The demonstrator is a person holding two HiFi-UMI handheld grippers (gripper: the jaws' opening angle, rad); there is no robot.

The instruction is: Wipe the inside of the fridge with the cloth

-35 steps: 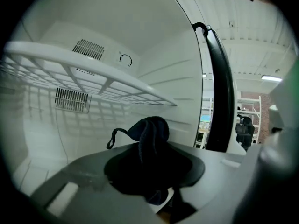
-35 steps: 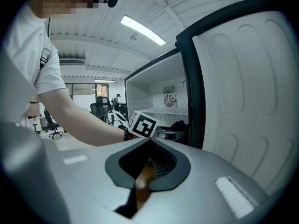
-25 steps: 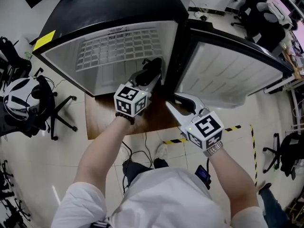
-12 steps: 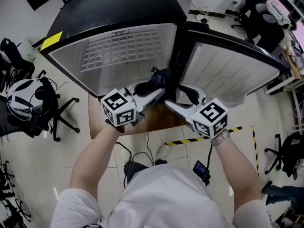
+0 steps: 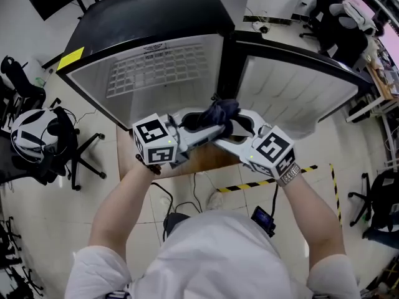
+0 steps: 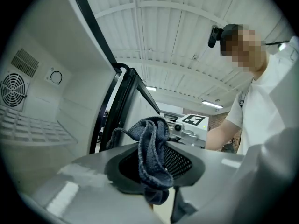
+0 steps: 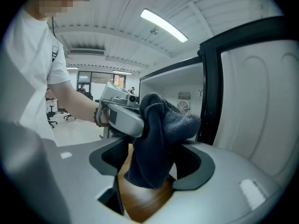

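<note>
Head view: cloth (image 5: 219,113) sits bunched, clamped at the tips of the left gripper (image 5: 211,129), and hangs between the right gripper (image 5: 228,128) jaws, which have just been opening and don't press it. Fridge (image 5: 163,98) cavity lies ahead-left of the left gripper, so that hand is nearer to it.

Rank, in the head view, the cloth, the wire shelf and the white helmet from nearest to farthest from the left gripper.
1. cloth: held in the fingers of the left gripper.
2. wire shelf: inside the fridge, up and to the left.
3. helmet: at the far left edge.
</note>
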